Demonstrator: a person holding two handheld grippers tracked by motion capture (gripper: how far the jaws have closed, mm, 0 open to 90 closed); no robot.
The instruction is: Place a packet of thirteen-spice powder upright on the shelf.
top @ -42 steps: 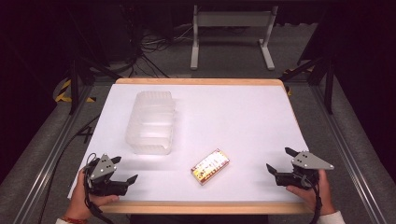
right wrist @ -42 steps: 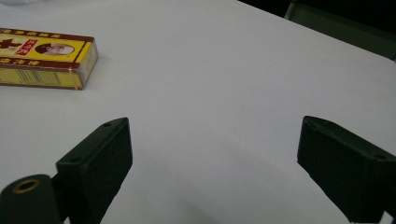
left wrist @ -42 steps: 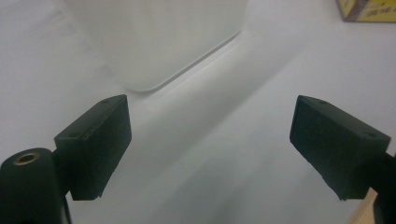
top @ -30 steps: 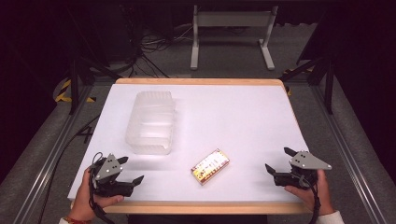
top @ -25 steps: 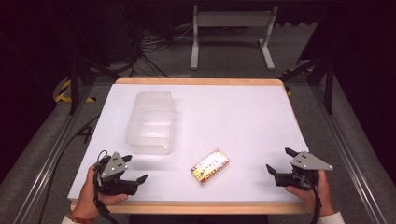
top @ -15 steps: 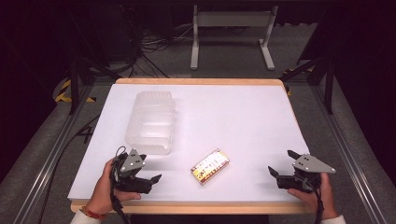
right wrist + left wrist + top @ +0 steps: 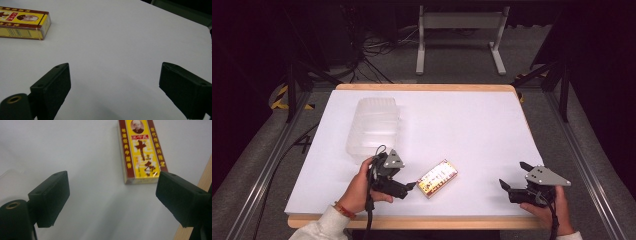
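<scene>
A yellow and dark-red box (image 7: 438, 178) printed with Chinese characters lies flat on the white table (image 7: 462, 125), near the front middle. My left gripper (image 7: 412, 186) is just left of the box and points at its near end. In the left gripper view the box (image 7: 141, 150) lies just ahead of my left gripper (image 7: 112, 187), closer to the right-hand jaw. Its jaws have just been opening and nothing is between the pads. My right gripper (image 7: 513, 175) stands open near the front right corner, well apart from the box (image 7: 23, 22). White tabletop lies between the jaws of my right gripper (image 7: 113, 75).
A clear plastic container (image 7: 374, 127) stands on the left half of the table, just behind my left hand. The table's wooden front edge (image 7: 205, 175) runs close beside my left gripper's right-hand jaw. Dark floor, cables and a metal stand surround the table.
My left gripper has travelled right along the front edge, from the front left corner up to the box. The right gripper has stayed in place.
</scene>
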